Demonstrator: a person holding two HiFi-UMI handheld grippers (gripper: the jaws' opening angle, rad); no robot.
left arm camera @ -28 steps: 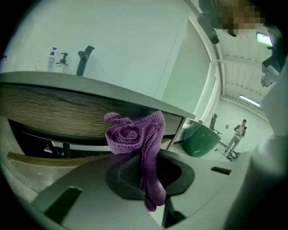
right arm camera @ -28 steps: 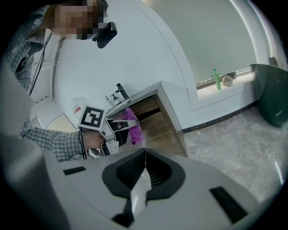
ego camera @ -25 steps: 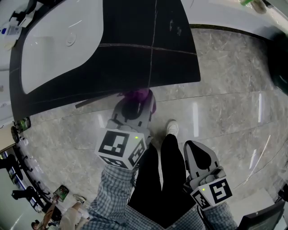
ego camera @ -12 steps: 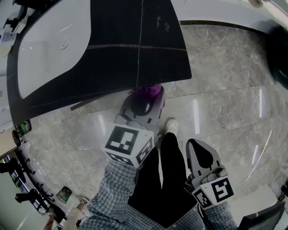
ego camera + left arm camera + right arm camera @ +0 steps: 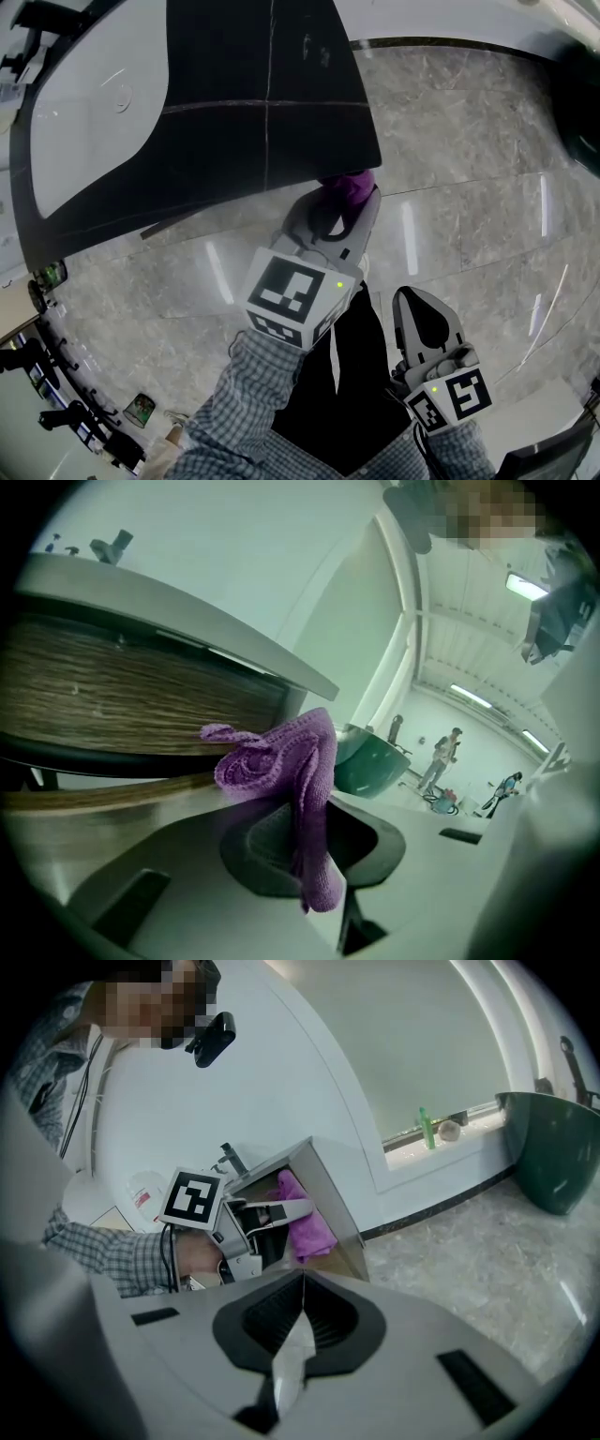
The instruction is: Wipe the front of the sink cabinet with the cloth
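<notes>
A purple cloth (image 5: 286, 766) is pinched in my left gripper (image 5: 345, 202), whose jaws are shut on it. The cloth (image 5: 349, 190) is pressed against the front of the sink cabinet (image 5: 272, 141), near its right end under the dark counter. In the left gripper view the cabinet's wood-grain front (image 5: 122, 700) fills the left side. From the right gripper view I see the left gripper (image 5: 267, 1218) holding the cloth (image 5: 305, 1218) at the cabinet's corner. My right gripper (image 5: 424, 330) hangs low beside the person's leg, jaws shut with nothing between them.
A white basin (image 5: 103, 122) sits in the dark counter top. The floor (image 5: 469, 187) is polished grey stone. A dark green tub (image 5: 553, 1147) stands at the right by the wall. A bottle (image 5: 424, 1127) rests on the wall ledge. People stand far off (image 5: 445, 757).
My left gripper with the cloth has slid to the right along the cabinet front, from about the middle to the right end. The right gripper has hardly moved.
</notes>
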